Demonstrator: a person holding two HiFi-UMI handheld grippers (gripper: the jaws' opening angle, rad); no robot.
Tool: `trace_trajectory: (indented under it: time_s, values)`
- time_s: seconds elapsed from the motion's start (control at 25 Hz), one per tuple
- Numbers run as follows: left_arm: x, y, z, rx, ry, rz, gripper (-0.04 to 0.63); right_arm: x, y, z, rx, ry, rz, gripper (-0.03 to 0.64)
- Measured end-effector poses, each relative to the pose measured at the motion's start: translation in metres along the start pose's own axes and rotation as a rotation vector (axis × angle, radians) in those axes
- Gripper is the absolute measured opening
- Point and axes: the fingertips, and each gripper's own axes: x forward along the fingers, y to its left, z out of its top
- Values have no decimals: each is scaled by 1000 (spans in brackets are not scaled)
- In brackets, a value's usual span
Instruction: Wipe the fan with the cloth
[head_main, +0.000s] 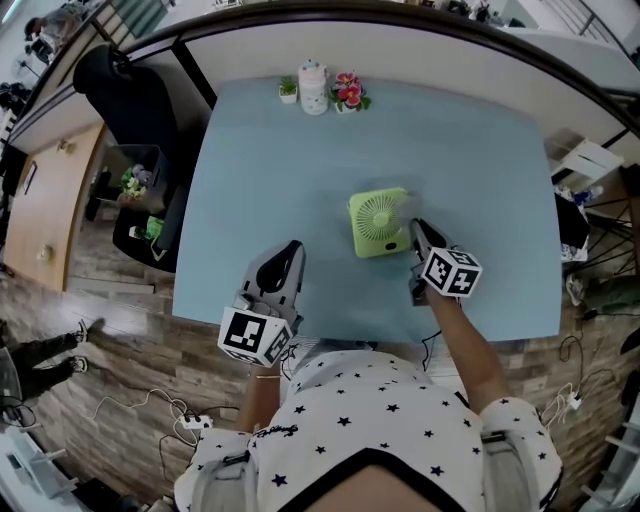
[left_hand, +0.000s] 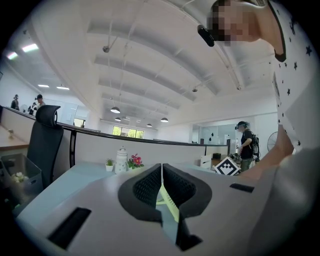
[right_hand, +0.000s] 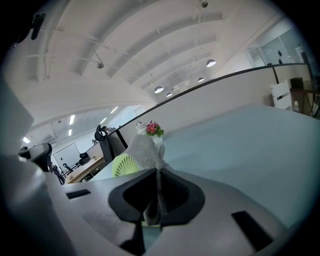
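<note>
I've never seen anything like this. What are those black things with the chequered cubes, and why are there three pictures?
There is no robot here. A person holds a two-jawed hand tool in each hand: the left gripper and the right gripper. The patterned cubes are part of them. One picture comes from a camera on the person's head, looking down. The other two come from cameras riding on the grippers. On the light blue table sits a small square green fan. At the far edge are a tiny potted plant, a white lidded jar and pink flowers. The right gripper's jaws pinch a grey cloth close by the fan. The left gripper's jaws are closed on nothing.
</note>
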Motion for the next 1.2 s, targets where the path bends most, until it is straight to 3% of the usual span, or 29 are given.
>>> trace_trajectory:
  time_s: [0.44,0.92,1.2]
  values:
    - [-2,0,-2,1,4,4,34,-1,8,5,0,-19,15,25]
    - [-12,1,-2,-1,-3,38,34,8,90,-20,-85,51,223,25]
    - [-24,5,-3,-5,-4,70,34,15,108,-51,-145,136,268,25]
